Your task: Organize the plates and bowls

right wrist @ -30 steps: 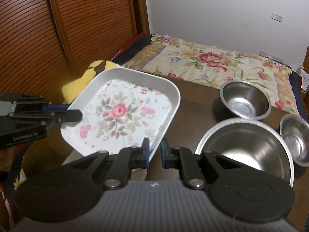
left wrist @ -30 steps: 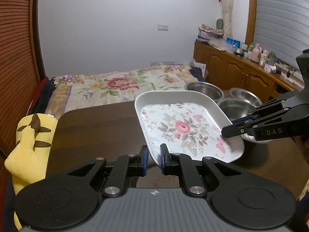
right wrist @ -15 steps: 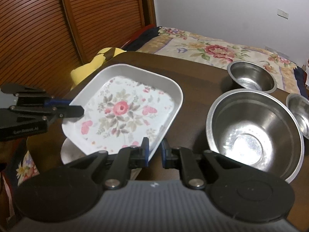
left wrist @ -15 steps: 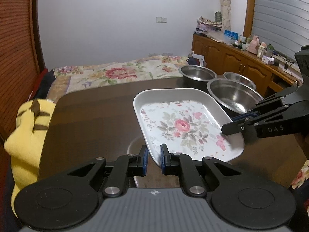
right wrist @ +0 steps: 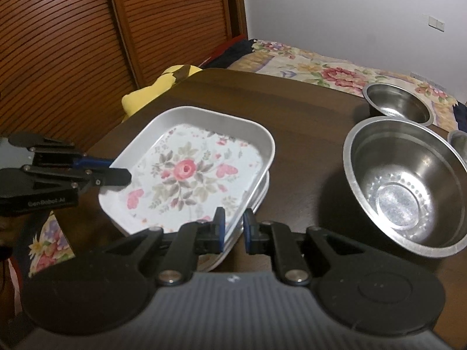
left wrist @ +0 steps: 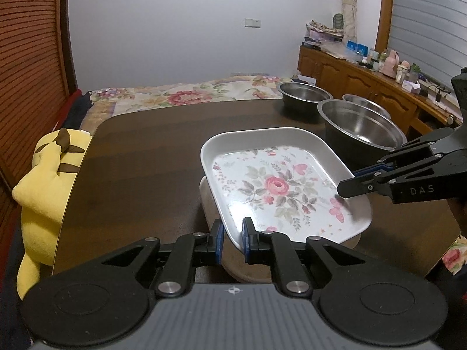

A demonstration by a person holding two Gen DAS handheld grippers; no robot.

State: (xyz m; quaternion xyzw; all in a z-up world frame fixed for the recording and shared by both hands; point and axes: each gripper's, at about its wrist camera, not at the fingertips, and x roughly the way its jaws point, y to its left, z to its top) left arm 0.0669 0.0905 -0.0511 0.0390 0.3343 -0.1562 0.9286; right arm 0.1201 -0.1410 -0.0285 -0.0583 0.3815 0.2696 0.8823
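Observation:
A rectangular white plate with a rose print (left wrist: 277, 186) (right wrist: 189, 172) hangs low over the dark table, held at two rims. My left gripper (left wrist: 233, 236) (right wrist: 122, 175) is shut on its near-left rim. On the opposite rim my right gripper (right wrist: 233, 224) (left wrist: 347, 186) is also shut. Directly beneath lies another plate (left wrist: 248, 268) (right wrist: 258, 201), mostly hidden; whether the two touch I cannot tell. A large steel bowl (right wrist: 402, 183) (left wrist: 362, 128) stands to the right, with two smaller steel bowls (right wrist: 397, 105) (left wrist: 364, 105) behind it.
The dark wooden table (left wrist: 146, 151) reaches back to a bed with a floral cover (left wrist: 181, 96). A yellow plush toy (left wrist: 49, 180) leans at the table's left edge. A slatted wooden door (right wrist: 73, 43) is on the left, a cluttered sideboard (left wrist: 364, 81) on the right.
Both grippers have sunk with the rose plate, bringing it down over the plate on the table. The steel bowls now sit higher and nearer in both views.

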